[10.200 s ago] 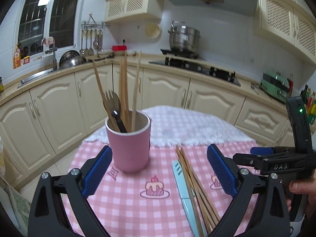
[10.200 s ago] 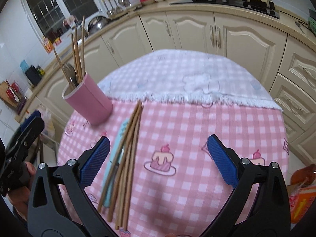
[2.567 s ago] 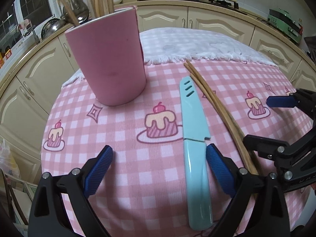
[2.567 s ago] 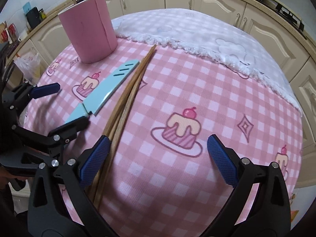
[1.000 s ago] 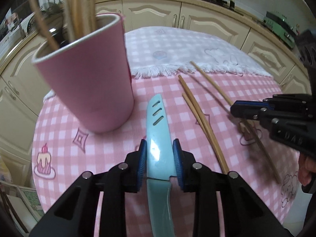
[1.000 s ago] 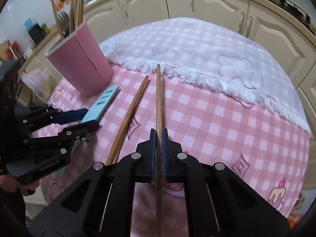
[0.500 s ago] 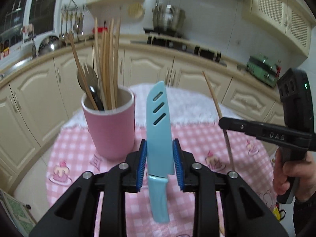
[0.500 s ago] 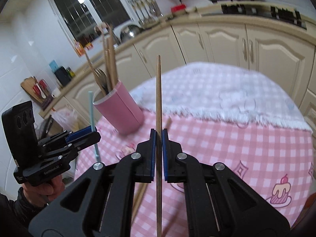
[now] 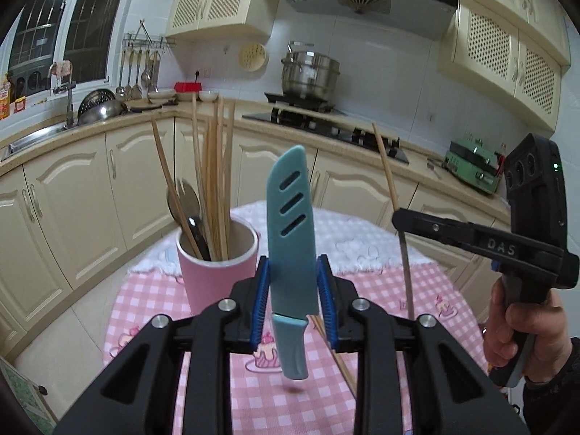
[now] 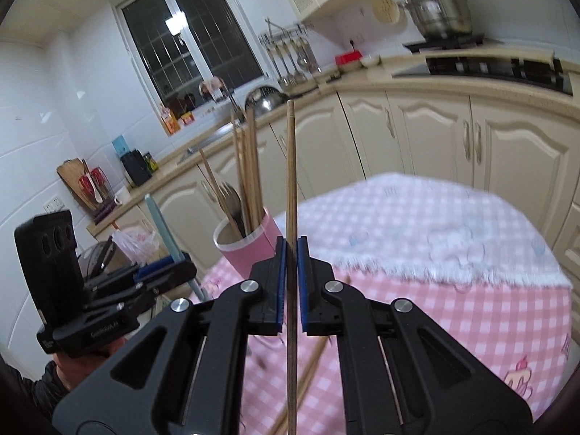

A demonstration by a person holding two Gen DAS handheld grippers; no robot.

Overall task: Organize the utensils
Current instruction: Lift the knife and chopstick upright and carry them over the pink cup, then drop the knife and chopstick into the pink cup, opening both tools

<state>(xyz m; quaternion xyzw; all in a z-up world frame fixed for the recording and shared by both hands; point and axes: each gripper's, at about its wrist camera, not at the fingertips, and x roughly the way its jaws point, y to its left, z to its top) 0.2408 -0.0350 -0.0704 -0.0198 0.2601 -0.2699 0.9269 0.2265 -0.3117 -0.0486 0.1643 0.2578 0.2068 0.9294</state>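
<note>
Knife (image 9: 291, 239), sheathed in pale blue, clamped upright between the blue pads (image 9: 261, 302) of the left gripper (image 9: 293, 304), tip up, handle hanging below the fingers, lifted above the pink checked tablecloth (image 9: 152, 304). Just beyond and left of those fingers: pink cup (image 9: 214, 273), standing on the cloth, bristling with wooden chopsticks, a fork and a dark-handled utensil. Lower right of the fingers, loose chopsticks (image 9: 335, 357) lying on the cloth.

Single chopstick (image 10: 291, 188) pinched upright between the pads (image 10: 279, 282) of the right gripper (image 10: 291, 282), running well above and below the fingertips, clear of the table. Cup just past those fingers, to their left, behind the stick. More chopsticks (image 10: 311, 364) on the cloth beneath the fingers. Left gripper and knife farther left, well apart.
</note>
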